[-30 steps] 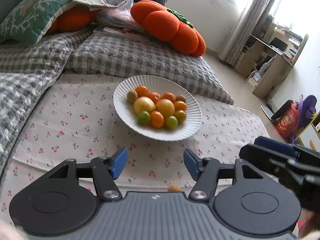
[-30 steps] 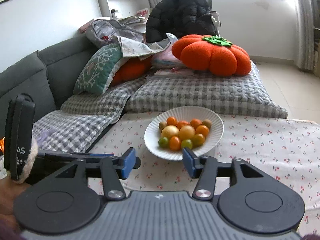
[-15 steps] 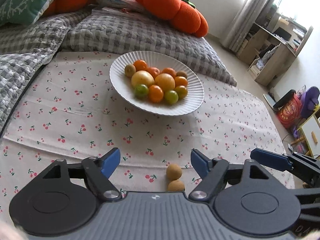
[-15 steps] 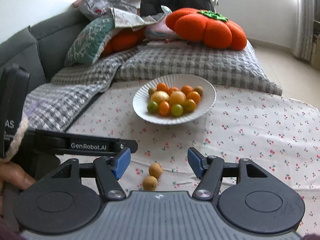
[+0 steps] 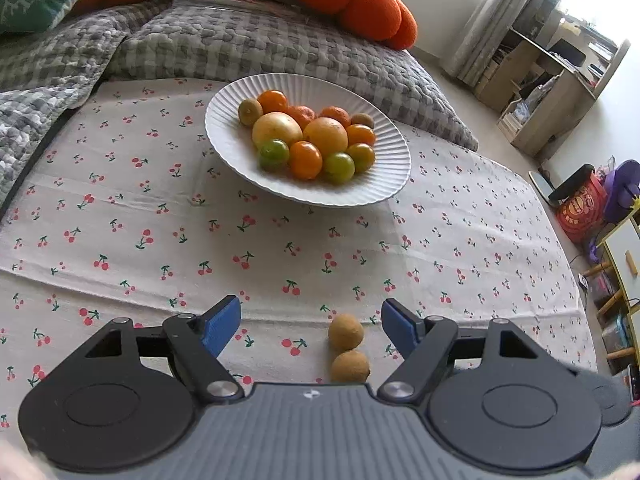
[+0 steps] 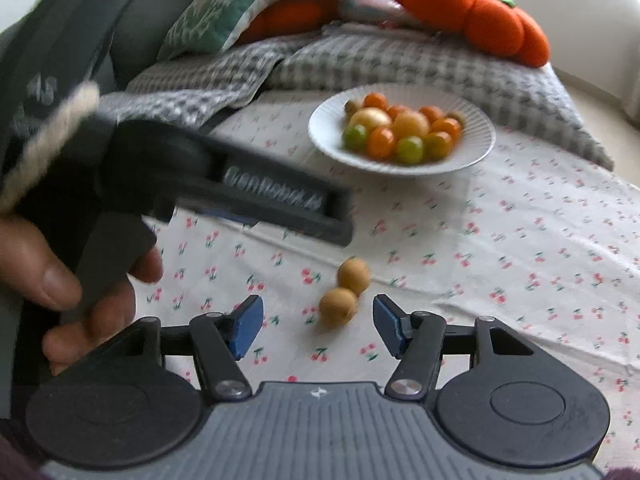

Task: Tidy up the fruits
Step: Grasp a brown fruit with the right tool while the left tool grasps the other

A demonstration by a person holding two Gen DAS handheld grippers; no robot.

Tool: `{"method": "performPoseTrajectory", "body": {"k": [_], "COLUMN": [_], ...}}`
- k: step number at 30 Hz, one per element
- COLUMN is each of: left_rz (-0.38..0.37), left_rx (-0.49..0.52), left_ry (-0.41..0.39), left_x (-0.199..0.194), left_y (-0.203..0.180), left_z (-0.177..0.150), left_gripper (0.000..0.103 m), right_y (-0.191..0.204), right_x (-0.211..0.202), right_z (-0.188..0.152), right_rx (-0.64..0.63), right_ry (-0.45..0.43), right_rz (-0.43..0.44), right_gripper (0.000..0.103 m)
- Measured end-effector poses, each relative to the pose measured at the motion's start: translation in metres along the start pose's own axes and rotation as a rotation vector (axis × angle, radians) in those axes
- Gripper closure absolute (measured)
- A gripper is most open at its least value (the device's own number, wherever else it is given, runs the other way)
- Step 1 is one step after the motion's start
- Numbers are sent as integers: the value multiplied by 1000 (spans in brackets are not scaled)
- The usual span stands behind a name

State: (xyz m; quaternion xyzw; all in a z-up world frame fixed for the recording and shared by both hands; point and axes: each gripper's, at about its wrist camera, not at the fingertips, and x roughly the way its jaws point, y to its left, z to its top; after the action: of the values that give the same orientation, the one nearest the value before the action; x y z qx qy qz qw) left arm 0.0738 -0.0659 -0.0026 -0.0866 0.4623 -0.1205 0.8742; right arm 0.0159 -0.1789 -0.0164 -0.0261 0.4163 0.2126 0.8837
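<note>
**Inspector:** Locate the task items.

**Assistant:** Two small brown fruits (image 5: 346, 331) lie touching each other on the cherry-print cloth (image 5: 120, 240), well short of the white ribbed plate (image 5: 224, 128) that carries the piled fruit (image 5: 312, 136). A second ago only a sliver of one showed in the left wrist view and neither showed in the right; both now sit near the fingertips in each view, and the plate stands farther up the frame.

**Inspector:** Grippers?

**Assistant:** The left gripper (image 5: 311, 322) stands wide, having opened over the past second, its blue pads (image 5: 221, 326) clear of the fruits, which lie nearer the right-hand pad. The right gripper (image 6: 318, 326) is narrower, its jaws having just been closing; the nearer brown fruit lies just ahead of the gap, unpinched.

**Inspector:** Room to move?

**Assistant:** Open cloth lies between fruits and plate. A grey checked quilt (image 5: 240, 40) borders the far side; the cloth's right edge drops toward the floor.

**Inspector:** Obstructions?

**Assistant:** In the right wrist view the left gripper's body (image 6: 240, 196) and the hand (image 6: 60, 280) holding it are blurred and cover the left of the frame. In the left wrist view the nearer fruit is partly cut off by the gripper housing.
</note>
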Motion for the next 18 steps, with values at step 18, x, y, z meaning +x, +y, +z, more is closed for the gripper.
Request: {"method": "performPoseTrajectory", "body": {"k": [18], "left_rz": [-14], "left_rx": [46], "left_ry": [34], "left_x": [15], "left_y": [-12], "left_z": [-6], "left_gripper": [33], "right_y": [-8], "right_x": [34], "right_z": [-9], "right_rx": [46], "right_ry": [-6], "right_rz": [-70], "right_gripper": [77]}}
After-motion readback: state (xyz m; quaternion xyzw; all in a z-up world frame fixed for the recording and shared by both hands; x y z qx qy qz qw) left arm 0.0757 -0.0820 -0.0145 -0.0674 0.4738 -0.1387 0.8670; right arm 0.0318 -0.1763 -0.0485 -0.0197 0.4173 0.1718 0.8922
